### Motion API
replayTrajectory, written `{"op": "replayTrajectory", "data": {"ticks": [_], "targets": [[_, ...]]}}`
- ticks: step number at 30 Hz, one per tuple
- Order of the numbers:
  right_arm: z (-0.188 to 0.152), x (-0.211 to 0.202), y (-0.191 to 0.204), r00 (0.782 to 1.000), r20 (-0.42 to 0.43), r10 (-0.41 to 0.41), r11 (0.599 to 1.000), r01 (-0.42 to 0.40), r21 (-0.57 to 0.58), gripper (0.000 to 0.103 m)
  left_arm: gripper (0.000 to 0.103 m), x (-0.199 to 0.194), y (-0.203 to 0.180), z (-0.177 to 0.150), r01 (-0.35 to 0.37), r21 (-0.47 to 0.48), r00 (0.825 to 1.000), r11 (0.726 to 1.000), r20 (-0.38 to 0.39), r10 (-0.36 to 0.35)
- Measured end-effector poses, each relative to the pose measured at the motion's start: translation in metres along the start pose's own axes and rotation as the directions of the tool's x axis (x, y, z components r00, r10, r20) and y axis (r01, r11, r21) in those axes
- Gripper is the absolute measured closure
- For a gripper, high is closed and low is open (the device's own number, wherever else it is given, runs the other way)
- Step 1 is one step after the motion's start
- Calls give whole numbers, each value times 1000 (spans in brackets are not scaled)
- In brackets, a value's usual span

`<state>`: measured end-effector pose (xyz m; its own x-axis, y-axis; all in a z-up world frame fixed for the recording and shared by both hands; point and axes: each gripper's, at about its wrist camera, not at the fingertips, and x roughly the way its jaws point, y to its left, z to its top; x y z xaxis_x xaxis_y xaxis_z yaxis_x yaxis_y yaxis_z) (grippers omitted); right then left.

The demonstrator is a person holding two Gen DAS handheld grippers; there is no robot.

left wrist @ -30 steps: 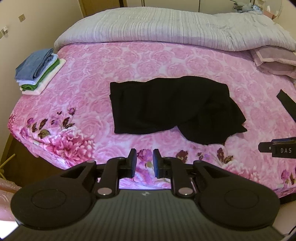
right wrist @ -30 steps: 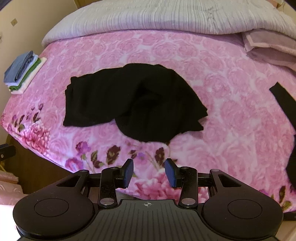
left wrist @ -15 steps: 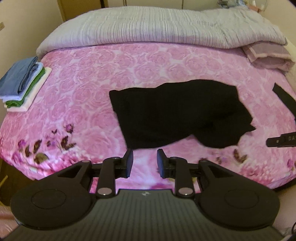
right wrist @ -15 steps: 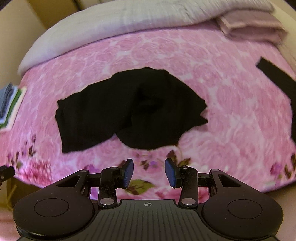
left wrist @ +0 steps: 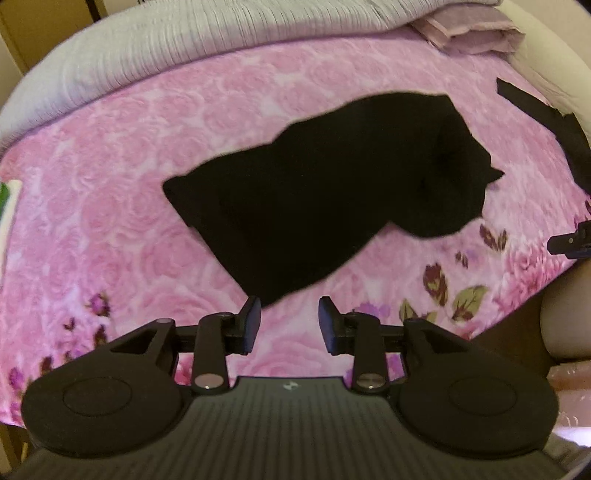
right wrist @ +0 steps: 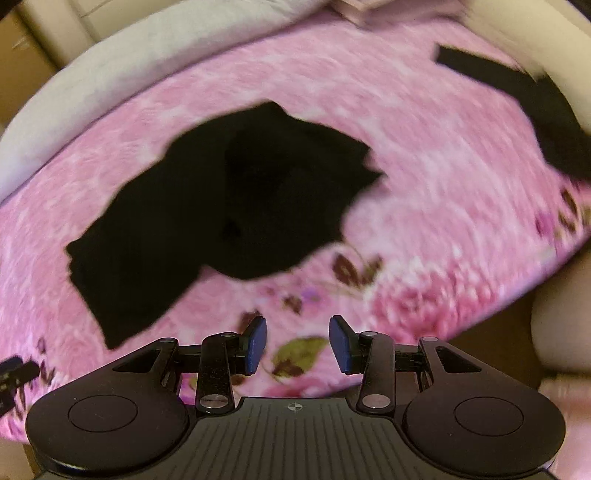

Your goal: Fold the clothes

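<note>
A black garment (left wrist: 325,195) lies crumpled on the pink floral bedspread (left wrist: 110,206); the right wrist view shows the same black garment (right wrist: 229,221), blurred. My left gripper (left wrist: 290,323) hovers open just short of the garment's near corner, with nothing between its fingers. Over the floral border in front of the garment's right part, my right gripper (right wrist: 297,343) is open and empty too. The right gripper's tip (left wrist: 569,242) pokes in at the left wrist view's right edge.
A second black cloth (left wrist: 546,122) lies at the bed's far right, also seen as black cloth (right wrist: 528,99). A grey quilt (left wrist: 184,48) is bunched along the far side, beside a mauve pillow (left wrist: 469,26). Folded clothes (left wrist: 7,203) peek in at the left.
Both grippers have moved forward and down toward the black garment, which now looks larger and tilted. My left gripper's fingers have spread wider apart. The folded pile has slid almost out of view.
</note>
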<state>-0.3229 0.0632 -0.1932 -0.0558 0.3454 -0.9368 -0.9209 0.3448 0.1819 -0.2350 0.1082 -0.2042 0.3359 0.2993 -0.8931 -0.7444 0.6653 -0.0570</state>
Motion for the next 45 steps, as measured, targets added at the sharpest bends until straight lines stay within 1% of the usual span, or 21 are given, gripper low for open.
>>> {"op": "replayTrajectory", "data": {"ticks": [3, 6, 9, 13, 16, 17, 19, 23, 25, 27, 29, 30, 31, 32, 33, 34, 36, 38, 41, 42, 45], "targets": [[-3, 16, -16, 1000, 9, -13, 999, 12, 46, 61, 72, 31, -7, -5, 25, 0, 1000, 1000, -17, -25], [-3, 37, -22, 999, 32, -21, 999, 20, 35, 61, 71, 59, -17, -3, 42, 16, 999, 999, -22, -42], [-3, 65, -22, 998, 55, -16, 1000, 17, -14, 61, 69, 88, -24, 0, 40, 42, 999, 998, -9, -40], [2, 103, -19, 999, 45, 10, 996, -5, -91, 60, 66, 122, -32, 2, 36, 93, 999, 995, 10, -37], [5, 124, -14, 998, 56, 13, 987, -4, -161, 53, 63, 143, -42, -1, 15, 183, 1000, 983, 13, -18], [6, 129, -12, 998, 64, 9, 981, 3, -195, 51, 63, 150, -45, -3, -6, 228, 1000, 974, 17, 3], [6, 137, -4, 995, 98, 4, 957, 25, -289, 43, 62, 162, -53, -7, -56, 317, 998, 947, 45, 44], [5, 151, 11, 988, 155, -8, 906, 73, -416, 36, 59, 185, -61, -16, -132, 475, 991, 870, 80, 107], [4, 161, 18, 986, 167, -12, 887, 88, -453, 34, 49, 194, -60, -21, -155, 524, 988, 838, 108, 115], [5, 172, 24, 982, 185, -31, 866, 119, -486, 34, 42, 198, -55, -21, -169, 541, 984, 824, 136, 112], [3, 184, 29, 975, 216, -58, 839, 165, -519, 34, 43, 202, -47, -19, -151, 531, 986, 834, 135, 93], [3, 189, 30, 970, 230, -78, 825, 193, -532, 34, 46, 203, -43, -16, -133, 522, 989, 843, 127, 77], [4, 193, 31, 967, 241, -86, 816, 208, -539, 40, 53, 204, -39, -14, -113, 512, 991, 851, 118, 60], [5, 195, 30, 966, 248, -71, 814, 200, -545, 53, 59, 204, -36, -12, -93, 512, 993, 854, 109, 43], [8, 196, 29, 966, 251, -65, 814, 197, -547, 95, 71, 203, -34, -11, -80, 522, 994, 849, 109, 27], [11, 196, 28, 967, 247, -68, 816, 197, -544, 95, 87, 198, -30, -6, -74, 506, 994, 859, 112, 19], [18, 189, 23, 965, 255, -59, 826, 191, -531, 95, 91, 187, -21, 4, -61, 470, 993, 881, 120, 5], [29, 174, 15, 951, 297, -82, 835, 228, -501, 96, 92, 175, -12, 14, -48, 432, 992, 900, 129, -9], [59, 143, -5, 914, 381, -140, 864, 301, -405, 96, 93, 158, 1, 29, -26, 375, 989, 927, 143, -30], [72, 133, -11, 898, 411, -156, 870, 322, -373, 96, 93, 147, 9, 40, -31, 339, 985, 940, 168, -28], [122, 102, -15, 837, 522, -163, 881, 362, -306, 96, 94, 113, 35, 76, -43, 222, 969, 974, 247, -14]]}}
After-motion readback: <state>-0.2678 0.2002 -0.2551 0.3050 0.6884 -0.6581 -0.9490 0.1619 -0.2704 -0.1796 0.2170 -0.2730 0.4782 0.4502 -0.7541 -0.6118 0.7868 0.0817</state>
